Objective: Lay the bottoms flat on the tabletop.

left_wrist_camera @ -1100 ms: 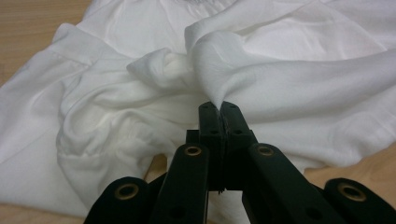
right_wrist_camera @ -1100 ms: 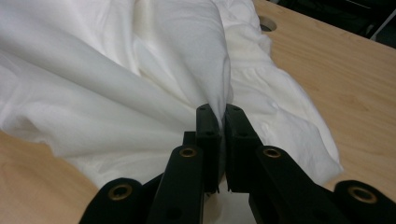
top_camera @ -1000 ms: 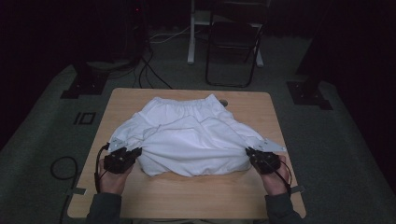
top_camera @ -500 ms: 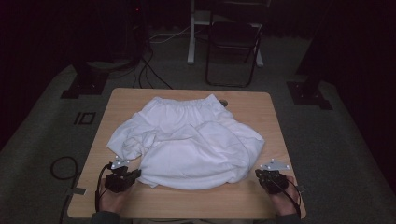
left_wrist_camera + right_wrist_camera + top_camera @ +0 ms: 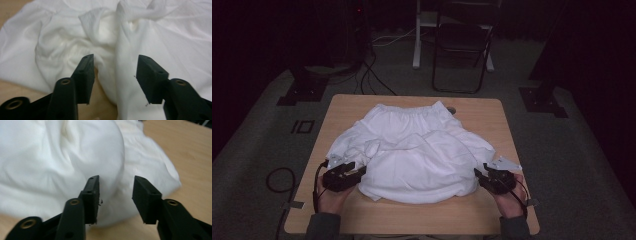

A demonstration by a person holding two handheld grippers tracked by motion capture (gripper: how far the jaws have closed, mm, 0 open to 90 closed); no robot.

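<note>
A white garment (image 5: 412, 150) with a gathered waistband at its far side lies rumpled on the wooden table (image 5: 492, 120). Its near part is doubled over into a puffy fold. My left gripper (image 5: 360, 170) sits at the garment's near left edge. Its jaws have just been opening and now stand open. A ridge of white cloth (image 5: 125, 75) runs between them in the left gripper view (image 5: 115, 58), untouched by the pads. My right gripper (image 5: 478, 175) is at the near right edge. Its jaws have also just opened, and the garment's bulge (image 5: 110, 157) lies beyond them (image 5: 115, 180).
A small dark object (image 5: 451, 110) lies on the table just past the waistband. Bare wood runs along the near edge (image 5: 422, 215) and the right side. A folding chair (image 5: 462, 45), cables (image 5: 372, 75) and stand bases (image 5: 542, 97) are on the floor beyond.
Both grippers were shut on the garment's near corners, drew toward the near edge, then came back in. Both now stand open and the cloth lies loose, bunched narrower.
</note>
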